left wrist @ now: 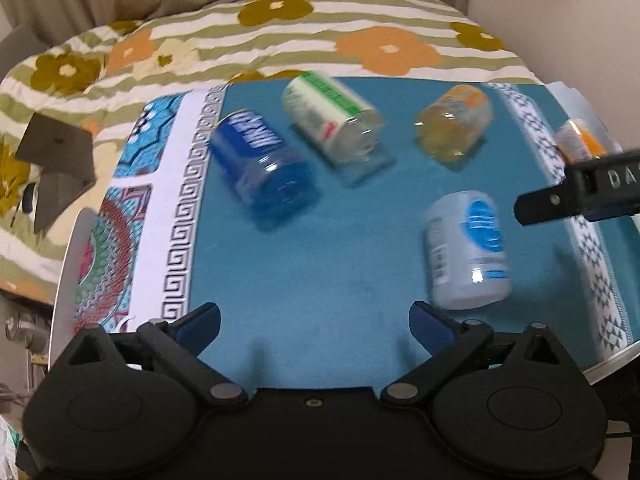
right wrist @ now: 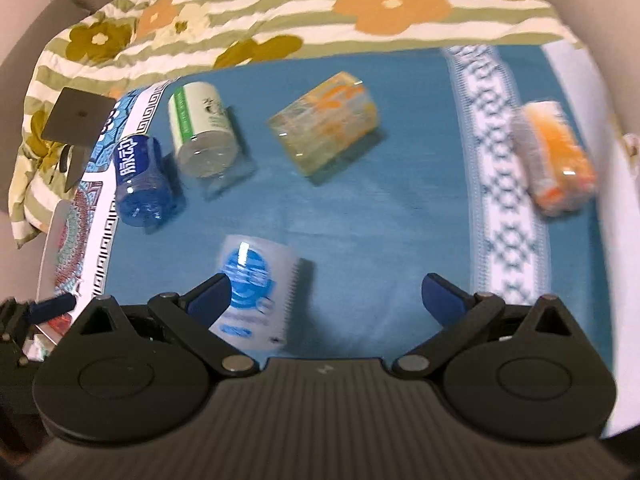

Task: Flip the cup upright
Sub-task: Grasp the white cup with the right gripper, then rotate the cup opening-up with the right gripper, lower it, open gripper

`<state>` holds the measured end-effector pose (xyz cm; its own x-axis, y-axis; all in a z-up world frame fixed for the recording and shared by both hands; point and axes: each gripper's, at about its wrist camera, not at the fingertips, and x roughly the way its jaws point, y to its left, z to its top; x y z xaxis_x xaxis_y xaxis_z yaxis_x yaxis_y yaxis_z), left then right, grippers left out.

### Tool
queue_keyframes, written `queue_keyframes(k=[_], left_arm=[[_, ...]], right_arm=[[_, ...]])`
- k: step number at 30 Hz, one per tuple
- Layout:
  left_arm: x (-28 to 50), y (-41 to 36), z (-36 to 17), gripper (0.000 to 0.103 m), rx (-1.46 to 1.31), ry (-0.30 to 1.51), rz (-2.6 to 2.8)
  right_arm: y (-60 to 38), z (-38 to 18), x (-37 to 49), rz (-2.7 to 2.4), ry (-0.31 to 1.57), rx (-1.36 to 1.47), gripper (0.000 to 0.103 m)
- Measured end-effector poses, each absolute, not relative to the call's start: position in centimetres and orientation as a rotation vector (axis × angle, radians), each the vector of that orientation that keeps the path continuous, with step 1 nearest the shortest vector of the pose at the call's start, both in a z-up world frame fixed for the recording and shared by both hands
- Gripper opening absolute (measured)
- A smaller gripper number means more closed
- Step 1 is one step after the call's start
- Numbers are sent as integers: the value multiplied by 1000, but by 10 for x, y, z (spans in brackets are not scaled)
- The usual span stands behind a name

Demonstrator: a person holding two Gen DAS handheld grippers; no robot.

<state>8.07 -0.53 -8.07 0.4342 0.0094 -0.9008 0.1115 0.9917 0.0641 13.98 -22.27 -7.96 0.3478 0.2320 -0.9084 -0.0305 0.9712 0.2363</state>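
Several plastic cups lie on their sides on a teal cloth [left wrist: 320, 280]. A blue cup [left wrist: 264, 168], a green-and-white cup [left wrist: 332, 124], a yellow-orange cup [left wrist: 456, 124], a white cup with a blue logo [left wrist: 468, 248] and an orange cup [left wrist: 580, 140] show in the left wrist view. My left gripper [left wrist: 314, 320] is open and empty, hovering near the cloth's front. My right gripper [right wrist: 326, 298] is open and empty; the white cup [right wrist: 256, 300] lies by its left finger. The blue cup [right wrist: 140, 180], green-and-white cup [right wrist: 202, 132], yellow-orange cup [right wrist: 324, 124] and orange cup [right wrist: 556, 160] lie beyond.
A floral striped quilt [left wrist: 280, 36] lies behind the cloth. A dark grey stand [left wrist: 56, 160] sits at the left on the quilt. The cloth has patterned white borders at left [left wrist: 184, 200] and right [left wrist: 592, 240]. The right gripper's finger [left wrist: 560, 200] shows at the right edge.
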Motion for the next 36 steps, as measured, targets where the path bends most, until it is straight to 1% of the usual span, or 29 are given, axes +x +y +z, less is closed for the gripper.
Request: queue_keyframes(k=[8, 9, 11, 16, 18, 20, 21, 27, 30, 32, 36], left_arm=[[89, 35, -89, 102, 58, 1145, -48], [90, 38, -91, 102, 54, 1149, -49], [92, 43, -94, 102, 51, 1158, -51], [99, 53, -98, 102, 41, 1171, -55], [102, 56, -98, 102, 32, 1173, -60], [104, 57, -98, 102, 29, 1172, -63], [105, 57, -98, 102, 29, 1171, -64], [107, 61, -97, 102, 15, 1171, -66], [106, 61, -96, 102, 9, 1170, -67], [105, 62, -94, 102, 9, 1168, -65], [102, 62, -91, 102, 4, 1162, -61]], right_arm=[[-197, -111, 175, 171, 1321, 273, 103], [-195, -113, 177, 170, 1332, 283, 101], [-192, -119, 182, 168, 1356, 308, 94], [-190, -125, 186, 161, 1395, 345, 88], [-190, -126, 188, 159, 1403, 356, 86], [-189, -128, 189, 160, 1410, 370, 77], [-190, -128, 189, 163, 1414, 377, 75], [-190, -125, 187, 168, 1401, 369, 71], [-191, -116, 183, 175, 1370, 368, 69], [-193, -103, 178, 180, 1314, 381, 69], [-199, -77, 160, 155, 1098, 384, 69]])
